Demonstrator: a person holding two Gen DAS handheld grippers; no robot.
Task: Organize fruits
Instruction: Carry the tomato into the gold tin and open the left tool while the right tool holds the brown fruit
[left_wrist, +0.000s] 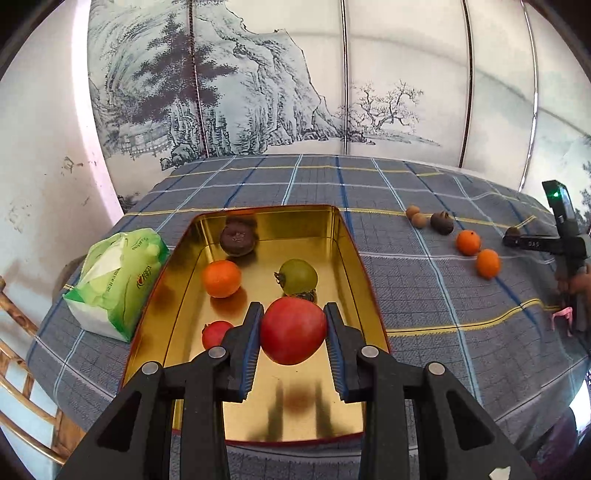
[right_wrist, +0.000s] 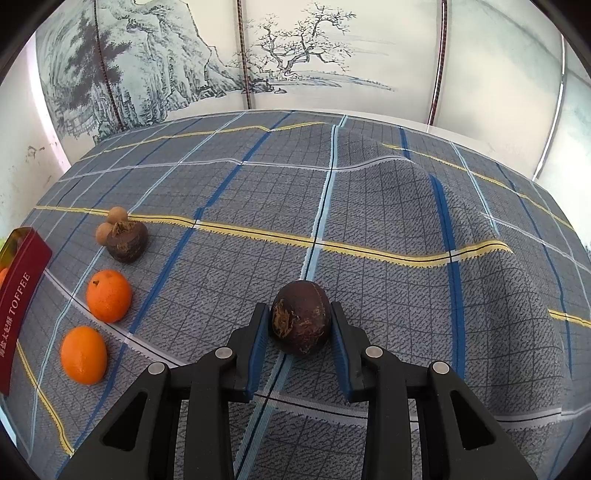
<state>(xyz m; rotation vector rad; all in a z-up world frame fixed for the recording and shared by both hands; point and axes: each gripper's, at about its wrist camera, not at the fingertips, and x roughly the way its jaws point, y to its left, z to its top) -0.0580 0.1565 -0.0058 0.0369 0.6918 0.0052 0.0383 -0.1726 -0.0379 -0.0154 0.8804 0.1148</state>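
My left gripper (left_wrist: 293, 314) is shut on a red tomato-like fruit (left_wrist: 293, 330), held above the gold inside of an open tin (left_wrist: 343, 236). In the tin lie an orange (left_wrist: 221, 278), a green fruit (left_wrist: 298, 277), a dark brown fruit (left_wrist: 237, 240) and a small red fruit (left_wrist: 215, 332). My right gripper (right_wrist: 300, 314) is shut on a dark brown fruit (right_wrist: 301, 317) just over the checked cloth (right_wrist: 388, 221). To its left on the cloth lie two oranges (right_wrist: 109, 295) (right_wrist: 84, 354), another dark fruit (right_wrist: 127, 242) and two small tan fruits (right_wrist: 117, 215).
A green tissue pack (left_wrist: 118, 280) lies left of the tin. The tin's red side reading TOFFEE (right_wrist: 22, 295) shows at the left edge of the right wrist view. A painted folding screen (left_wrist: 258, 74) stands behind the table. The cloth is rumpled at the right (right_wrist: 443, 177).
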